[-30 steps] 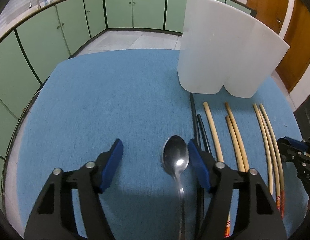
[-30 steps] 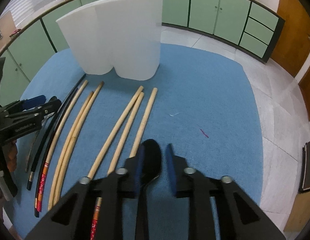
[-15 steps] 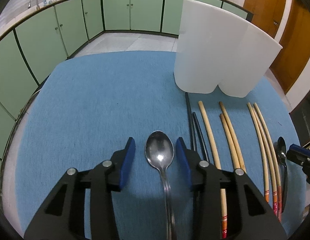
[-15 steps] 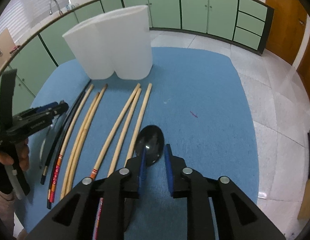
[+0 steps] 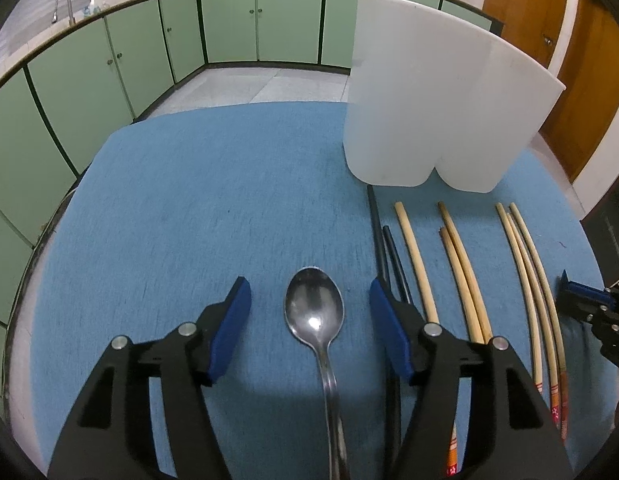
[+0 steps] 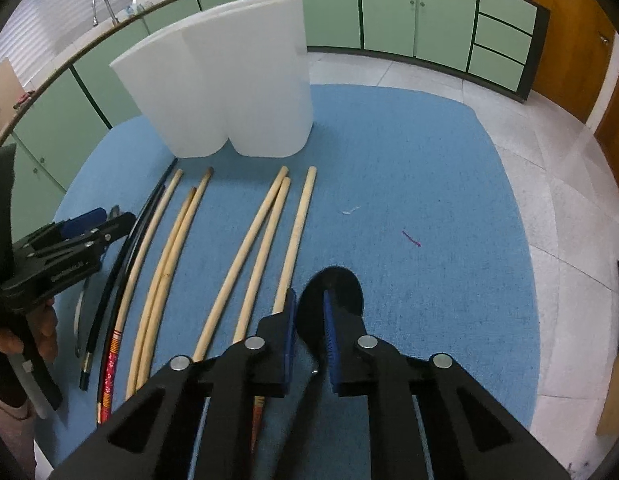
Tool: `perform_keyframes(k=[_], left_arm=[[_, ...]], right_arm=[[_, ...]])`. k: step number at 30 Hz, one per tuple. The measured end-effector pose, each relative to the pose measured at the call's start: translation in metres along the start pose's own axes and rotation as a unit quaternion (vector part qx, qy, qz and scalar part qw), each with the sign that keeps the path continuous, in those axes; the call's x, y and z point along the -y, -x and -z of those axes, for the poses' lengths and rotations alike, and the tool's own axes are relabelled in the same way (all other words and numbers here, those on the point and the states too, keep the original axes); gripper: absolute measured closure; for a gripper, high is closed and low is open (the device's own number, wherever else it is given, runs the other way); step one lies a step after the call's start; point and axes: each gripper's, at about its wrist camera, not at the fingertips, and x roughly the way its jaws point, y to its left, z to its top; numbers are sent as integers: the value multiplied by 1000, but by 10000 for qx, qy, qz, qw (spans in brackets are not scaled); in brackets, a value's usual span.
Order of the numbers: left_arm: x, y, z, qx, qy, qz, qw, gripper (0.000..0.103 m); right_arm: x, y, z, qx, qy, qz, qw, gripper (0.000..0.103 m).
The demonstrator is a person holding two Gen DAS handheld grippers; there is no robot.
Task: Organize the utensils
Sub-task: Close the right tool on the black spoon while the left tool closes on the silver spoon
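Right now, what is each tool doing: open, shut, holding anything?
Left tool: jaws opening, silver spoon between them, pads clear of it.
Right tool: shut on the dark spoon.

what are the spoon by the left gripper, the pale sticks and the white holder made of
Spoon: polished metal, likely steel; a bright glint sits in its bowl.
Pale sticks: probably bamboo or wood; matte tan, no shine.
White holder: looks like matte, slightly translucent plastic with smooth moulded curves.
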Motion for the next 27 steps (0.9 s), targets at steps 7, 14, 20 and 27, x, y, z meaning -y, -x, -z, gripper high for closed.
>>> perform_keyframes(k=[7, 14, 20, 27], left_arm=[[-4, 4, 5, 85, 67, 81, 9999, 58], [-6, 7, 14, 103, 24, 128, 9999, 46], [-4, 5, 15, 114, -8, 64, 9999, 37], [-8, 0, 7, 105, 43, 17, 9999, 38]], right_arm=[[4, 11, 3, 151, -51, -104, 9998, 97], [2, 4, 4, 85, -18, -57, 9999, 88], [6, 6, 4, 154, -24, -55, 9999, 73], [6, -4, 0, 30, 3, -72, 10000, 73]])
